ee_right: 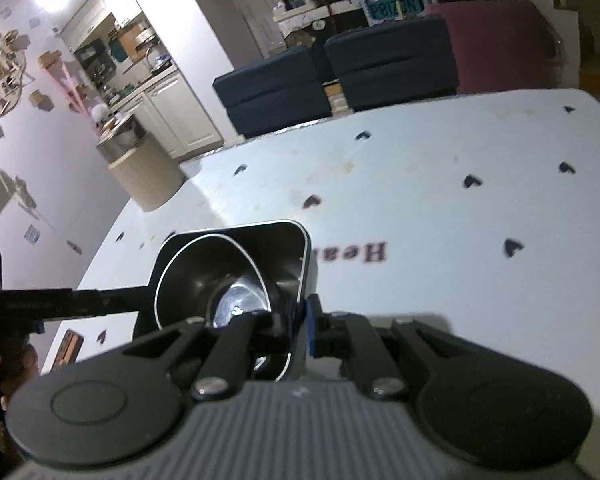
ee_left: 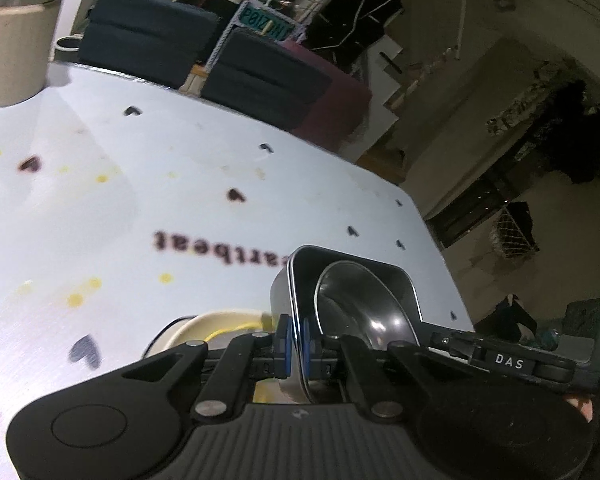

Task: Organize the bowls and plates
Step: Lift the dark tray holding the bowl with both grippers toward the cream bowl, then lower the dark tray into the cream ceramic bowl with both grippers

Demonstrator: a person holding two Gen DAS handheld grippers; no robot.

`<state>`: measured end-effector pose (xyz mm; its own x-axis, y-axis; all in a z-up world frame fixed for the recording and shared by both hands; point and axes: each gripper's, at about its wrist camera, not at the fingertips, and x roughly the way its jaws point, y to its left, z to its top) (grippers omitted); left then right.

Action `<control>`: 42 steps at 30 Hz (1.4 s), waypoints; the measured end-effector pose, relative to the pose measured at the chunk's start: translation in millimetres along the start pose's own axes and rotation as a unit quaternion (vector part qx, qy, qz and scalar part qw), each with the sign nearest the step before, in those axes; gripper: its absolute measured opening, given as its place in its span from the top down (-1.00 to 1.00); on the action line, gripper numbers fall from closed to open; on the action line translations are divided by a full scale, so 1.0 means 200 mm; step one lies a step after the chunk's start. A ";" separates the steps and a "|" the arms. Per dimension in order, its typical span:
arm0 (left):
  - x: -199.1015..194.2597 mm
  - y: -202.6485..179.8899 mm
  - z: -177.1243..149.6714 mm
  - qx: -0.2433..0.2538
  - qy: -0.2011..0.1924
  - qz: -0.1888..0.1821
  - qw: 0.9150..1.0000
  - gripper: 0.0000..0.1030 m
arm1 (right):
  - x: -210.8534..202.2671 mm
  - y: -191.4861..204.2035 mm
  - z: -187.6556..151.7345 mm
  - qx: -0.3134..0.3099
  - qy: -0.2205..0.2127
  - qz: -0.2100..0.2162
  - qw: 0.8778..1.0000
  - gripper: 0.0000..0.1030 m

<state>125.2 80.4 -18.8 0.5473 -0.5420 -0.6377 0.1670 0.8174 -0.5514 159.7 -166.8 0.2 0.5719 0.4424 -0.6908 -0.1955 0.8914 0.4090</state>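
A square steel container [ee_left: 396, 280] [ee_right: 284, 248] holds a round steel bowl [ee_left: 360, 304] [ee_right: 204, 276] and is gripped from both sides. My left gripper [ee_left: 296, 346] is shut on its left wall, with one blue pad on each face of the rim. My right gripper [ee_right: 302, 328] is shut on the opposite wall; in the left wrist view the right gripper [ee_left: 500, 356] shows only as a black body reaching in from the right. The left gripper's arm [ee_right: 60, 300] enters the right wrist view from the left.
A cream dish [ee_left: 220, 324] with yellow marks lies just under the container's left side. A beige canister [ee_left: 16, 40] [ee_right: 144, 168] with a steel lid stands at the table's far left. The white tablecloth [ee_left: 180, 200] carries heart prints. Dark stools [ee_right: 392, 64] stand beyond the far edge.
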 end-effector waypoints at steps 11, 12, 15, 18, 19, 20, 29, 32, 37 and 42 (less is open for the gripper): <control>-0.02 0.17 -0.07 -0.018 0.022 0.029 0.999 0.92 | 0.10 0.12 -0.08 -0.015 0.045 0.010 0.999 0.83; -0.02 0.19 -0.07 -0.020 0.025 0.026 0.999 0.91 | 0.11 0.13 -0.09 -0.018 0.048 0.009 0.999 0.83; -0.02 0.19 -0.08 -0.018 0.032 0.025 0.999 0.91 | 0.12 0.14 -0.10 -0.020 0.053 0.006 0.998 0.83; -0.01 0.20 -0.09 -0.019 0.039 0.026 0.999 0.91 | 0.11 0.14 -0.10 -0.017 0.054 0.008 0.998 0.84; -0.01 0.20 -0.09 -0.020 0.041 0.025 0.999 0.91 | 0.11 0.14 -0.11 -0.018 0.054 0.008 0.998 0.84; -0.01 0.20 -0.09 -0.021 0.042 0.024 0.999 0.91 | 0.10 0.14 -0.10 -0.018 0.055 0.009 0.998 0.84; -0.03 0.22 -0.12 -0.032 0.050 0.021 0.998 0.91 | 0.12 0.15 -0.12 -0.010 0.062 0.026 0.998 0.84; -0.04 0.23 -0.14 -0.036 0.056 0.025 0.997 0.91 | 0.13 0.15 -0.12 -0.009 0.070 0.032 0.997 0.84; -0.03 0.25 -0.16 -0.041 0.067 0.026 0.997 0.91 | 0.14 0.17 -0.14 -0.014 0.084 0.030 0.996 0.84; -0.03 0.24 -0.16 -0.036 0.069 0.030 0.997 0.92 | 0.16 0.17 -0.15 -0.012 0.094 0.028 0.995 0.84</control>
<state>103.9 116.5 -59.7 0.4365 -0.5185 -0.7353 0.0760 0.8356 -0.5441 146.8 -120.3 -26.6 0.4015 0.4994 -0.7677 -0.2419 0.8663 0.4370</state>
